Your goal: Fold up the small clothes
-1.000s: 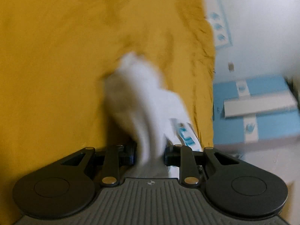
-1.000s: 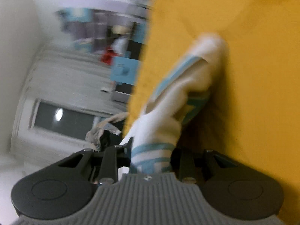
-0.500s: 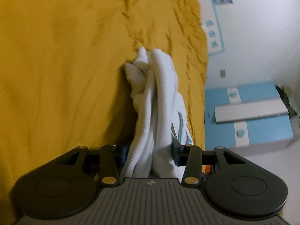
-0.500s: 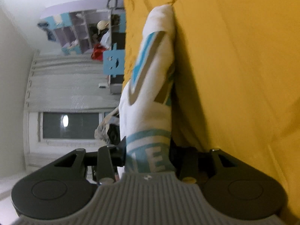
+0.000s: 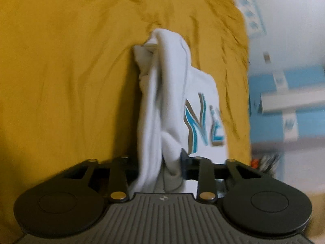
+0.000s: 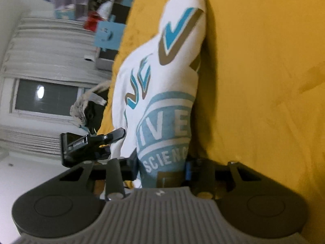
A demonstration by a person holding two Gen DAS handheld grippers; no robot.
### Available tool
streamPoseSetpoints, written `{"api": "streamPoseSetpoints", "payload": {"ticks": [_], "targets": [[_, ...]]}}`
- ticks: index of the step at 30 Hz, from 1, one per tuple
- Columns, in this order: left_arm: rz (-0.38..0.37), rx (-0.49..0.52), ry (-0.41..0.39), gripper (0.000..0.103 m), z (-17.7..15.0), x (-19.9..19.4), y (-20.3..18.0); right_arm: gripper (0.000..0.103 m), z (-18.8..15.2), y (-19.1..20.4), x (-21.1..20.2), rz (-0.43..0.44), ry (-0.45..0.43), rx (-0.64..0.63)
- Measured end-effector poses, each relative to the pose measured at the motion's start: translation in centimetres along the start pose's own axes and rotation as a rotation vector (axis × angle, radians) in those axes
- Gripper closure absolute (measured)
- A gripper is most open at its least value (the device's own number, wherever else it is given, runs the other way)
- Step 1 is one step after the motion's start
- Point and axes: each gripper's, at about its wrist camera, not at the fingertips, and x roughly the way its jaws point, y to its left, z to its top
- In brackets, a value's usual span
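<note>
Shirt (image 5: 172, 93), white and printed, hangs bunched against the yellow sheet (image 5: 61, 71); left gripper (image 5: 162, 162) and right gripper (image 6: 160, 162) each pinch an edge. Soft, light, floppy: best held at corners.

The white shirt (image 5: 168, 93) has spread wider, exposing more of its blue lettering (image 6: 162, 130).

On your white shirt (image 6: 162, 93), right wrist view: "IVE" in a light-blue band, "SCIENC" just below it. Left wrist view, same shirt (image 5: 168, 101): big teal "N", rest unreadable.
</note>
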Motion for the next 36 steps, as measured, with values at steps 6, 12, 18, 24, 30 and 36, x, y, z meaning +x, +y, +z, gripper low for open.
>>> {"api": "streamPoseSetpoints", "payload": {"ticks": [6, 12, 18, 24, 30, 36], "targets": [[-0.007, -0.115, 0.068, 0.073, -0.2, 0.1, 2.0, 0.069, 0.2, -1.2, -1.4, 0.056, 0.079, 0.196], [0.001, 0.003, 0.011, 0.057, -1.0, -0.8, 1.6, 0.062, -0.6, -2.3, -2.3, 0.024, 0.088, 0.164], [0.198, 0.075, -0.14, 0.035, -3.4, -4.3, -1.1, 0.044, -1.3, -0.4, -6.6, -0.13, -0.008, -0.04], [0.624, 0.239, -0.428, 0.033, -8.8, -6.5, -6.2, 0.037, -3.8, 4.3, -10.7, -0.538, -0.274, -0.326], [0.778, 0.36, -0.636, 0.033, -15.0, -5.2, -10.8, 0.037, -8.5, 9.2, -10.7, -0.754, -0.379, -0.598], [0.789, 0.525, -0.792, 0.023, -21.4, -0.7, -15.5, 0.037, -13.6, 11.2, -9.1, -0.728, -0.348, -0.692]]}}
